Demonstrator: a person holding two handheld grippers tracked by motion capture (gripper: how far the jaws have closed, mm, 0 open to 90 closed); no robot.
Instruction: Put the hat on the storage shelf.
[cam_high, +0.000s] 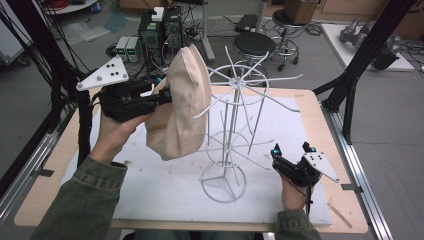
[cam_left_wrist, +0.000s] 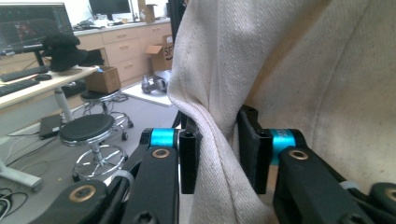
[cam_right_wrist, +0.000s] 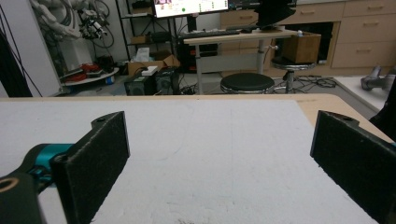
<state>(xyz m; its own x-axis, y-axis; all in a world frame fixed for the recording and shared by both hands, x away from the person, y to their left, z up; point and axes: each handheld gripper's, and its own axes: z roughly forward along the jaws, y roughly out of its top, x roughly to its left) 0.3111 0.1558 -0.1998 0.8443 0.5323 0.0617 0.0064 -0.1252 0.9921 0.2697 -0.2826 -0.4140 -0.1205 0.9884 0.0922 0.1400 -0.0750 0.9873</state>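
Left tongs (cam_left_wrist: 218, 154): clamped on a fold of beige cloth cap (cam_high: 181, 102), held up at left above the bench (cam_high: 45, 192), hand (cam_high: 112, 135) beneath. Cap hanging against the left arms of white wire rack (cam_high: 231, 131) at bench centre; contact with the wires unclear. Right tongs (cam_high: 292, 149): jaws wide apart, nothing between, resting low at near right on the white mat (cam_right_wrist: 210, 154), well apart from the cap. Stools (cam_high: 254, 45) on the floor beyond the far edge.

Lab, monitors (cam_right_wrist: 191, 7), stools (cam_high: 254, 45), cabled computers (cam_high: 161, 31), desks (cam_right_wrist: 238, 35)
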